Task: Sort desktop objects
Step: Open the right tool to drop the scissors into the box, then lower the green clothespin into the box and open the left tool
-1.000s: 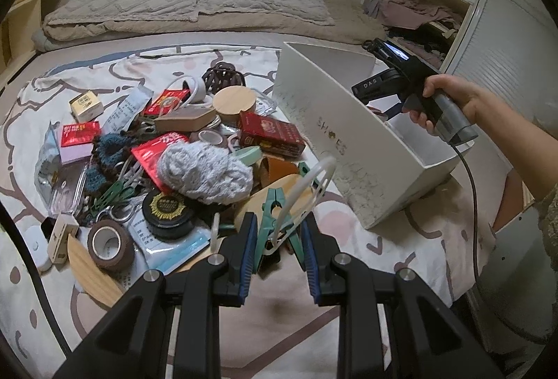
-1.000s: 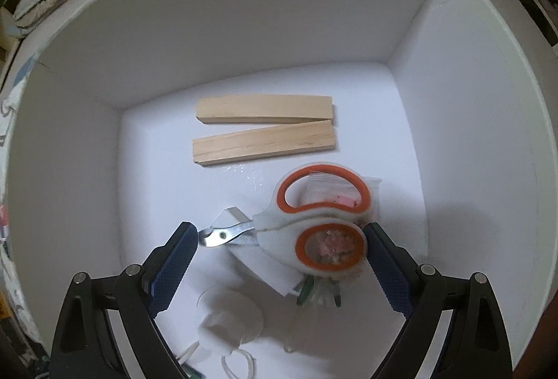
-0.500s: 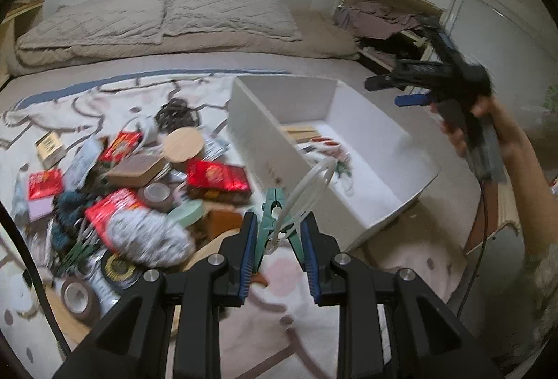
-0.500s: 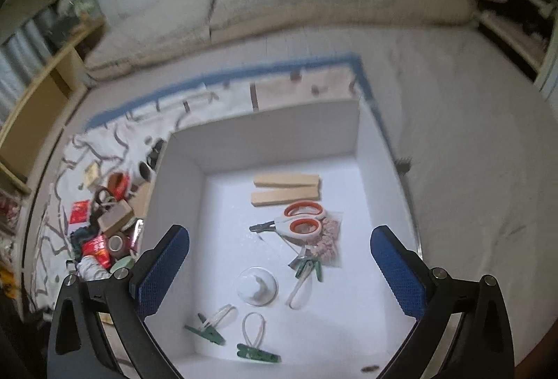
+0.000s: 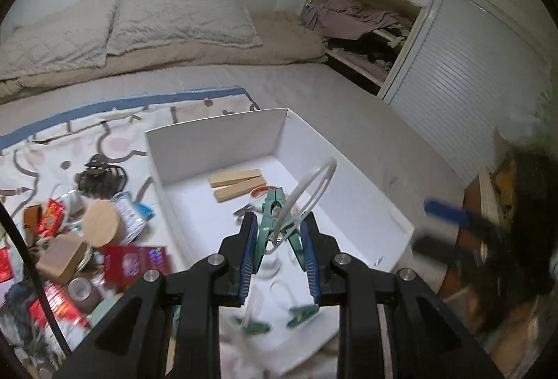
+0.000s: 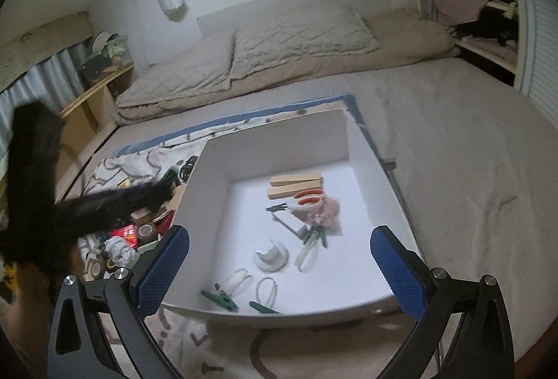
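Observation:
My left gripper [image 5: 279, 236] is shut on a green clothes peg with a white loop [image 5: 279, 215], held in the air above the near part of the white box [image 5: 216, 138]. In the box [image 6: 275, 131] lie two wooden blocks [image 6: 294, 185], orange-handled scissors [image 6: 307, 202], a white hook [image 6: 270, 255] and more green pegs [image 6: 219, 298]. My right gripper [image 6: 279, 267] stands open and empty above the box's near rim. The left gripper shows as a black blur [image 6: 104, 204] at the left of the right wrist view. The right gripper is a dark blur [image 5: 450, 229] in the left wrist view.
A pile of small objects [image 5: 69, 239] lies on the patterned sheet left of the box: red packets, a round wooden lid [image 5: 101, 222], tape rolls, a grey cloth ball [image 6: 120, 248]. Pillows [image 6: 279, 40] lie at the bed's head. A shelf with clothes [image 5: 348, 19] stands far right.
My left gripper has risen and swung right from the pile to over the box, still gripping the peg. My right gripper has lifted up out of the box and tilted, leaving the scissors inside.

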`<state>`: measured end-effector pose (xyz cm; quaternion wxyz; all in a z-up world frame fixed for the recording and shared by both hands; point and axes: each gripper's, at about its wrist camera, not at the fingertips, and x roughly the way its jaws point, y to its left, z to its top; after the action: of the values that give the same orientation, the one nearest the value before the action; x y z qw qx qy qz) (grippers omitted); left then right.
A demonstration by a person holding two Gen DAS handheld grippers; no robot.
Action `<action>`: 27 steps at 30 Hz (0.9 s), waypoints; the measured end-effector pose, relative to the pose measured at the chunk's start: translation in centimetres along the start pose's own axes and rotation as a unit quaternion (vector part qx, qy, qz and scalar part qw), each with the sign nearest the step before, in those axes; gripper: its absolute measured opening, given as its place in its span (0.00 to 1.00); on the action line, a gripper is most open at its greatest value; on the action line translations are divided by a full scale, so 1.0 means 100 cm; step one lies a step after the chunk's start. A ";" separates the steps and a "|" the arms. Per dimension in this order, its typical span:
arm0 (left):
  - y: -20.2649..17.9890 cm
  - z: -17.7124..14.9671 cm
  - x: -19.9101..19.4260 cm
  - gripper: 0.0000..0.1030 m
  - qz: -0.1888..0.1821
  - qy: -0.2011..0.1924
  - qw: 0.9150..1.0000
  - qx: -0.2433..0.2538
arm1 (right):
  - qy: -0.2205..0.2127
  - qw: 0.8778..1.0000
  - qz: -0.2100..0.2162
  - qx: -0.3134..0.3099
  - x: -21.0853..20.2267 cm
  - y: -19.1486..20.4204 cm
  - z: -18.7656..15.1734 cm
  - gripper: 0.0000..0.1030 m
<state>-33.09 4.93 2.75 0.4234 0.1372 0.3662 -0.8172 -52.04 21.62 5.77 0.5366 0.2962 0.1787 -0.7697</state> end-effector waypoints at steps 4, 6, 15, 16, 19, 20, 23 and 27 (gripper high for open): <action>-0.010 0.021 0.035 0.25 0.007 0.030 0.999 -0.020 | -0.022 1.000 0.009 0.020 -0.005 -0.010 -0.013 1.00; -0.012 0.028 0.055 0.25 0.011 0.052 0.998 -0.033 | -0.030 0.999 0.009 0.026 -0.007 -0.014 -0.018 1.00; -0.009 0.028 0.136 0.25 0.019 0.169 0.981 -0.092 | -0.036 0.998 0.009 0.049 -0.003 -0.030 -0.031 1.00; -0.007 0.024 0.147 0.25 0.020 0.187 0.977 -0.102 | -0.036 0.998 0.008 0.048 -0.003 -0.031 -0.031 1.00; -0.002 0.013 0.167 0.25 0.025 0.228 0.966 -0.119 | -0.034 0.998 0.007 0.048 -0.002 -0.034 -0.033 1.00; -0.001 0.009 0.172 0.25 0.027 0.237 0.964 -0.120 | -0.032 0.998 0.007 0.048 -0.001 -0.035 -0.033 1.00; 0.000 0.000 0.180 0.25 0.028 0.261 0.957 -0.123 | -0.031 0.998 0.009 0.048 -0.001 -0.037 -0.035 1.00; 0.000 -0.009 0.186 0.25 0.035 0.278 0.953 -0.119 | -0.028 0.998 0.012 0.050 0.002 -0.039 -0.037 1.00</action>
<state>-44.44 -5.47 -7.77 0.3470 0.3202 0.5585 -0.6820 -54.78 25.09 2.69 0.5351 0.3033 0.1217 -0.7790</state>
